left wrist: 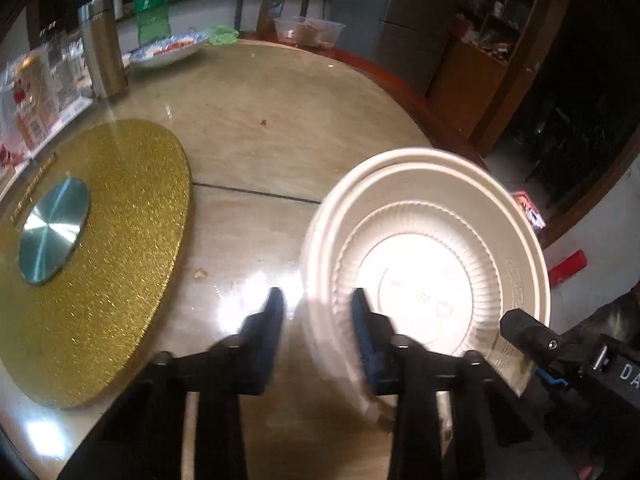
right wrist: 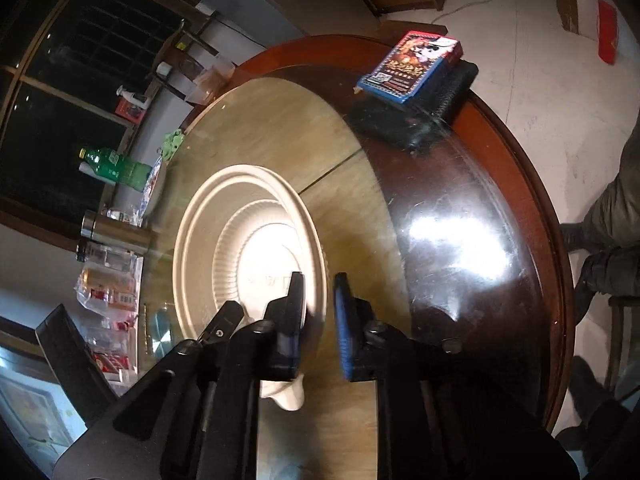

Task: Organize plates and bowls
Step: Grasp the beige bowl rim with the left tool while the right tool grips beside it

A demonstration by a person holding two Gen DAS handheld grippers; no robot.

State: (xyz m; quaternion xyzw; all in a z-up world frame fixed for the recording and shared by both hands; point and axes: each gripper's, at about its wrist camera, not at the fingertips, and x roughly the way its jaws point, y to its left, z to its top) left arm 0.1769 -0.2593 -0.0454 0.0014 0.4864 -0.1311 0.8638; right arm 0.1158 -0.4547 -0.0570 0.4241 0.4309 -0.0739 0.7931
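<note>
both grippers' jaws straddle the rim of the white plate [left wrist: 432,264], gaps showing; grip unclear.

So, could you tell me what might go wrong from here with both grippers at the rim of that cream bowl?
1. The left gripper and right gripper each straddle only the thin rim of the cream bowl; it may flex, tilt or slip out when lifted.
2. The table top is glossy, so the light bowl could skid rather than stay put.
3. The gold turntable lies close beside the bowl; a sideways carry might clip it.
</note>
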